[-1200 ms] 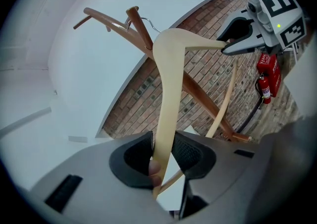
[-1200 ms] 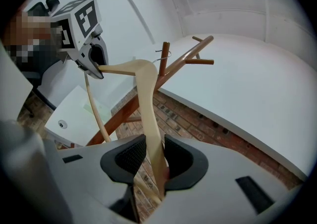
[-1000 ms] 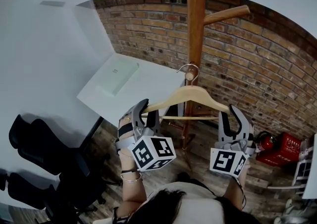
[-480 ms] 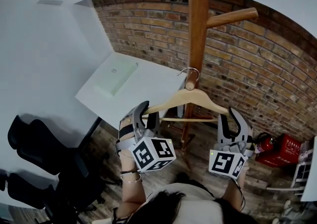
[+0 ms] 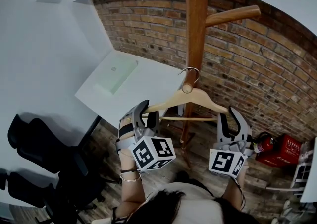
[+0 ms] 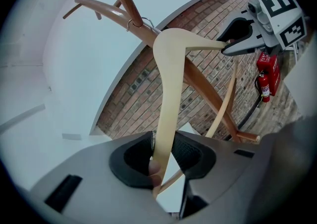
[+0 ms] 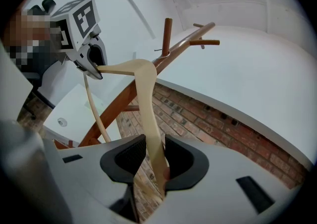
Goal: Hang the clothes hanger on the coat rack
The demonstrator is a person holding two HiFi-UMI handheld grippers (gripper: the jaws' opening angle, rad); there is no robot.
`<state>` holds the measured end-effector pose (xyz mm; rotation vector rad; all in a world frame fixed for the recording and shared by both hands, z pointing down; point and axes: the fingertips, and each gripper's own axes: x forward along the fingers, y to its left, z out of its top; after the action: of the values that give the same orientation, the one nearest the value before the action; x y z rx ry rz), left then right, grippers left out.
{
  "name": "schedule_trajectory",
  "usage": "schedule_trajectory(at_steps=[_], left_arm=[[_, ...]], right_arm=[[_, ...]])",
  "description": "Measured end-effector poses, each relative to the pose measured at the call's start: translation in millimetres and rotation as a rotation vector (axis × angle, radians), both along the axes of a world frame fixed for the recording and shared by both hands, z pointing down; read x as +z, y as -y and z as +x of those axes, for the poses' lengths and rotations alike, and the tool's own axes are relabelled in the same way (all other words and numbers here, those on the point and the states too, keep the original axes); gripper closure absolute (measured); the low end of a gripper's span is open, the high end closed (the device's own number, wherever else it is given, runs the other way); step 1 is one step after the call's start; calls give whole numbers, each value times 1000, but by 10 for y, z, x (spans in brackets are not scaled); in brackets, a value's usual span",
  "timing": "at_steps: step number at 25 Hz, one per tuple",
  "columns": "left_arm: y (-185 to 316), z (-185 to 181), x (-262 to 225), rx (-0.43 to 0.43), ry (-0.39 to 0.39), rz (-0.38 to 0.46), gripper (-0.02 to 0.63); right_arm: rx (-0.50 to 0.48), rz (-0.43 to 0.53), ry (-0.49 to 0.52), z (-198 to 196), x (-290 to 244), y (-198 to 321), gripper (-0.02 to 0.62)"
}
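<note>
Left gripper (image 5: 146,111) clamped on hanger (image 5: 190,96) left end, right gripper (image 5: 230,116) clamped on right end. Metal hook (image 5: 191,72) looped round coat rack (image 5: 195,29) peg — resting or not, unclear. Rack top cut off.

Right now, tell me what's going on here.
A person holds a wooden clothes hanger by its two ends. The left gripper is shut on one end and the right gripper on the other. Its metal hook appears looped over a low peg of the wooden coat rack, by the brick wall. The hanger is not yet released.
</note>
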<state>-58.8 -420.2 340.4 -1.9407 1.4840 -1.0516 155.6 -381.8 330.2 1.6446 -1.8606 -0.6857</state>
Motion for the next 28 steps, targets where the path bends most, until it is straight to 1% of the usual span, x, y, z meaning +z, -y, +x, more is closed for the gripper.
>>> schedule_trajectory(at_steps=[3, 7, 18, 28], left_arm=[[21, -8, 32, 9, 18, 17, 489], [30, -7, 26, 12, 16, 42, 489], [-29, -9, -16, 31, -31, 79, 474], [-134, 25, -35, 47, -74, 67, 469]], right_arm=[[0, 12, 15, 9, -9, 8, 462], [4, 10, 31, 11, 26, 19, 460], [-14, -8, 84, -7, 42, -19, 460], [-13, 5, 98, 37, 2, -88, 450]])
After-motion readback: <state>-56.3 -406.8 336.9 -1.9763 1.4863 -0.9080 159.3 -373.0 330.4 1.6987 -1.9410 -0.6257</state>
